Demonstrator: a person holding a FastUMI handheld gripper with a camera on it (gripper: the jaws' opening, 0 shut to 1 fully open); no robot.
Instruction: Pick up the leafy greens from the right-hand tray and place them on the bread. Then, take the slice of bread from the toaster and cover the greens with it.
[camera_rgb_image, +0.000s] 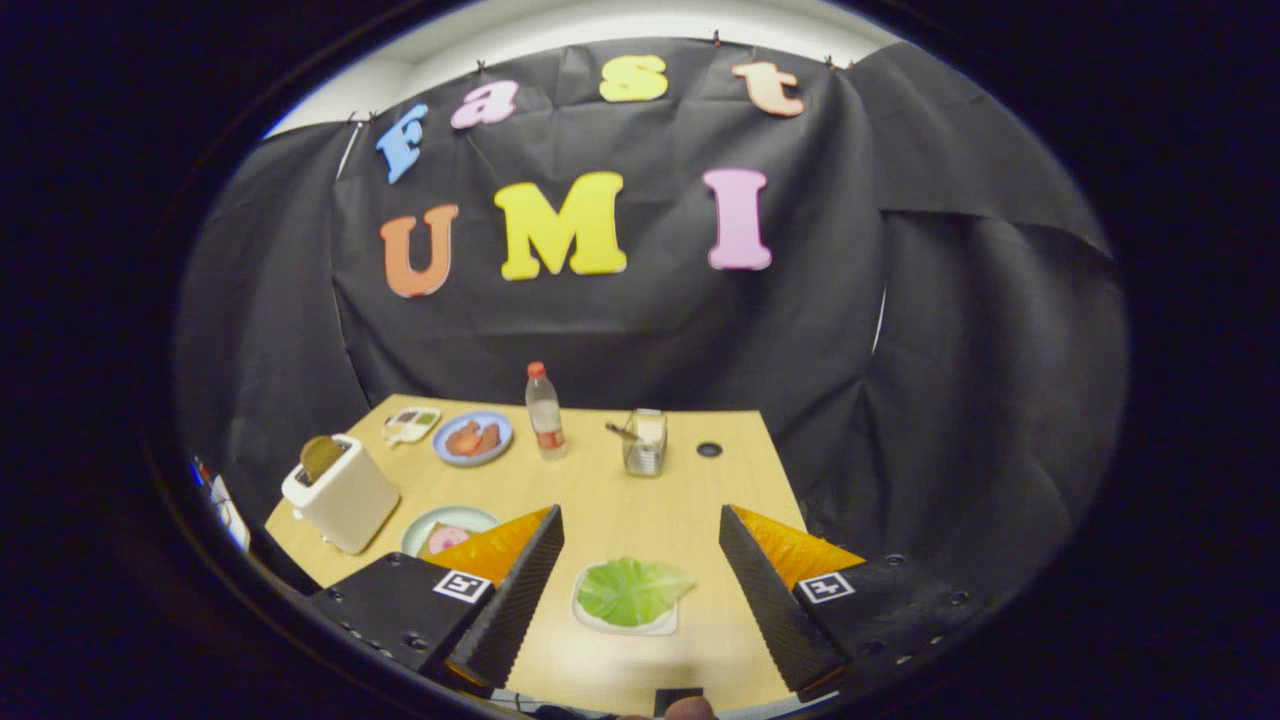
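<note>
Claw: the claw (640, 560) hangs above the counter (610, 480), fingers spread wide, gripping nothing.
Leafy greens: the leafy greens (630, 590) lie on a small white tray (622, 624) between the fingers.
Toaster: the white toaster (340, 495) stands well off to the left, a bread slice (321, 455) sticking up from its slot.
Plate: a pale plate (448, 522) sits between toaster and left finger, partly hidden.
Far side: bottle (545, 412), blue plate (472, 438), glass holder (646, 442).
</note>
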